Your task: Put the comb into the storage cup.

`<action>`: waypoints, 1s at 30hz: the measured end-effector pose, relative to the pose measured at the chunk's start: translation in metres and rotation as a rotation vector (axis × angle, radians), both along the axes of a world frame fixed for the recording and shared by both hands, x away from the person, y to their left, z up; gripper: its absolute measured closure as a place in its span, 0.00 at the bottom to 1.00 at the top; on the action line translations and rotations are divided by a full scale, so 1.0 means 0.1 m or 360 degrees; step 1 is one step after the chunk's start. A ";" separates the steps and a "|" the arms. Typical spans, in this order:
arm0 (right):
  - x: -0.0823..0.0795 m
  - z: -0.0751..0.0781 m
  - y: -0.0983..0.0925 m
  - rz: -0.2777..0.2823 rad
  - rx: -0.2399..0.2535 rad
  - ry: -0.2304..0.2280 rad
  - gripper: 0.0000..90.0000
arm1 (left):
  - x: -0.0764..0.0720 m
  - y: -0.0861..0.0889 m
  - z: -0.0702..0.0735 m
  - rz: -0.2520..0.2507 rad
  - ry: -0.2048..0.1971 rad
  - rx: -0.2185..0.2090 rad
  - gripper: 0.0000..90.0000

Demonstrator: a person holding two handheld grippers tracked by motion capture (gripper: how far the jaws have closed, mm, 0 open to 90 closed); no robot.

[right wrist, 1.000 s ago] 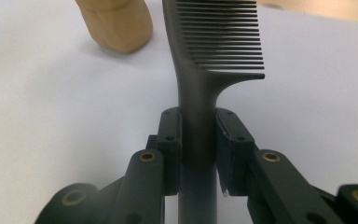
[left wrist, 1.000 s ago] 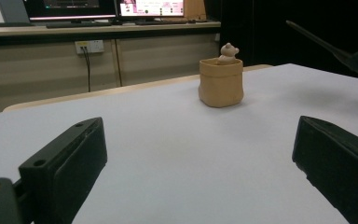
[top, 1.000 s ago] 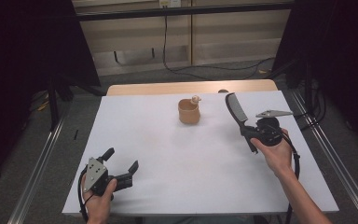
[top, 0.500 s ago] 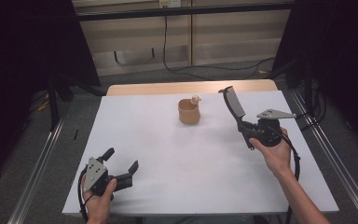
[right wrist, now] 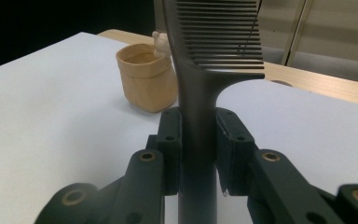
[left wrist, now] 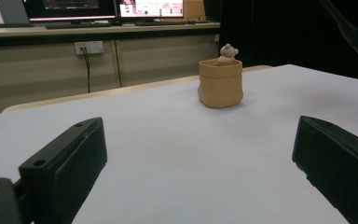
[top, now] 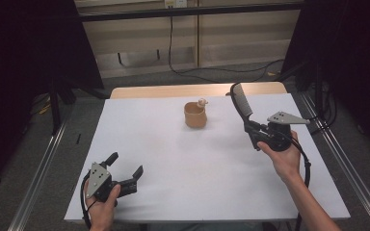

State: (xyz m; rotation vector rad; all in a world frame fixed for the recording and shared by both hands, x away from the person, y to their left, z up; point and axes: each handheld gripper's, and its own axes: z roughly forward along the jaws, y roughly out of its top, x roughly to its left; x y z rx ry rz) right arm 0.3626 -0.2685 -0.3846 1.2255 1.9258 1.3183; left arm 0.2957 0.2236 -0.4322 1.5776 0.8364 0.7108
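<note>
A small tan cup (top: 195,114) with a little bear figure (top: 202,102) on its rim stands on the white table (top: 173,159) toward the back middle. To its right my right gripper (top: 251,131) is shut on the handle of a black comb (top: 241,100), which rises tilted above the table. In the right gripper view the comb (right wrist: 214,42) stands between the pads, the cup (right wrist: 145,83) behind it to the left. My left gripper (top: 124,165) rests at the front left, open and holding nothing. The left gripper view has the cup (left wrist: 220,83) far ahead.
A wooden strip (top: 197,89) borders the table's far edge. Metal rails (top: 337,159) run along both sides of the table. Cables (top: 173,53) lie on the floor by the back wall. Monitors (left wrist: 107,8) sit on a counter in the left gripper view.
My right gripper has carried the comb a little to the left, toward the cup. The left gripper has stayed where it was.
</note>
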 end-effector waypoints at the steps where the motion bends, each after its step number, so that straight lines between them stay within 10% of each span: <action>1: 0.00 0.00 0.00 0.0000 0.0000 0.0000 0.81 | 0.00 0.00 0.00 0.0000 0.0000 0.0000 0.03; 30: 0.02 0.10 0.14 0.0089 0.0147 -0.0176 0.81 | 0.01 0.00 0.01 -0.0004 -0.0017 0.0009 0.03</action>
